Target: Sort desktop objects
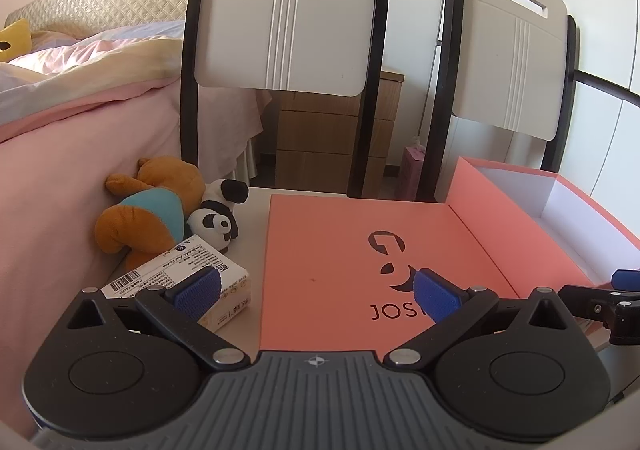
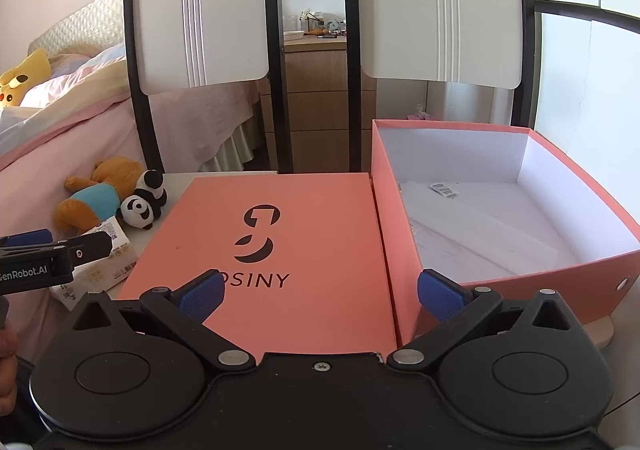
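Bedroom desk, bed alongside — both my left gripper [image 1: 316, 292] and right gripper [image 2: 320, 292] gape, holding nothing. Tissue pack [image 1: 180, 282], bear [image 1: 148, 210] and panda [image 1: 218, 216] lie left of the lid [image 1: 340, 250], well apart from the open box [image 2: 500, 210] — the soft pack could squash or slip.

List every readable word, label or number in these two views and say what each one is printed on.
"OSINY", first letter hidden by a finger: salmon box lid, under a black logo.
"JOS", the rest hidden: the same lid in the left wrist view.
"GenRobot.AI", start cut off: left gripper body, seen from the right wrist.
Tissue pack: barcode and print, too small to read.
Slip in the open box: blurred.
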{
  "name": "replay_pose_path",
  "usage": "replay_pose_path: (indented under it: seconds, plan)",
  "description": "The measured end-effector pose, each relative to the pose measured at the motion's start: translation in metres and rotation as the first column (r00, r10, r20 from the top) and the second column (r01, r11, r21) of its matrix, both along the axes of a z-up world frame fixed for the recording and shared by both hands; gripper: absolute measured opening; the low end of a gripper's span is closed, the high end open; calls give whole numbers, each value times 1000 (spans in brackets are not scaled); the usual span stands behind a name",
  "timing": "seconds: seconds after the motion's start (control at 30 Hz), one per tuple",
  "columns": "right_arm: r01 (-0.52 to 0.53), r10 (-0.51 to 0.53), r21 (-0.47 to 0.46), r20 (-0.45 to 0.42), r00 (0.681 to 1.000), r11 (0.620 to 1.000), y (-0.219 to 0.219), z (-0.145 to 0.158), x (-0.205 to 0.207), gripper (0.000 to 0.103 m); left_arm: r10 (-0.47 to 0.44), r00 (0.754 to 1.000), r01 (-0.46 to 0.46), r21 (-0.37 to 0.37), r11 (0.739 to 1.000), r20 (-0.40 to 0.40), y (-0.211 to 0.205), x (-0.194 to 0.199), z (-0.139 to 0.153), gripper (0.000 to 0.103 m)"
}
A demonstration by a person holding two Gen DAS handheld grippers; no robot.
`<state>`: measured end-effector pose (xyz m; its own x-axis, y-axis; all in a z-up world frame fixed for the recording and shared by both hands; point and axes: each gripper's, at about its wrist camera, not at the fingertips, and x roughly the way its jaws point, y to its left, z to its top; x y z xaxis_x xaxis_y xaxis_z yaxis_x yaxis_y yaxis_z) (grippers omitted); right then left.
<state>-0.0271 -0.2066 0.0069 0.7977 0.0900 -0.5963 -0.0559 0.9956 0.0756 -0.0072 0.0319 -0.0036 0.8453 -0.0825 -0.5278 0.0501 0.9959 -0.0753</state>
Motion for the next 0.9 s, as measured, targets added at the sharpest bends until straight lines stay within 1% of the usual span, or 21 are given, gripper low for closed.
replay_pose_path:
  seconds: [0.1, 0.2, 0.27, 0.4, 0.57, 0.67, 0.77, 0.9]
  plan:
    - [1, -1, -5, 12, 1000, 1000, 1, 1, -2, 103, -6, 1000, 6, -1, 1000, 4, 1, -1, -1, 103]
    - [4, -4, -3, 11, 1000, 1000, 1, -1, -2, 103, -38, 999, 38, -39, 999, 5, 5, -2, -1, 103]
    - [-2, 1, 21, 12, 1000, 1000, 2, -2, -2, 103, -47, 999, 48, -62, 997, 9, 7, -4, -2, 103]
    - [-10, 8, 43, 35, 999, 999, 8, -1, -5, 103, -48, 999, 49, -51, 997, 20, 6, -7, -2, 103]
    - [-12, 6, 76, 78, 997, 997, 16, -2, -7, 103, -40, 998, 40, -5, 999, 44, 11, -9, -5, 103]
    - [-15, 5, 80, 115, 993, 997, 21, 0, -10, 103, -25, 998, 25, -2, 1000, 50, 21, -9, -8, 103]
    - [-18, 5, 92, 134, 991, 996, 26, 0, -8, 103, -4, 999, 4, -1, 1000, 54, 31, -9, -11, 103]
    - [-46, 28, 127, 135, 990, 991, 34, -2, -2, 103, -43, 997, 43, 2, 999, 68, 43, -12, -16, 103]
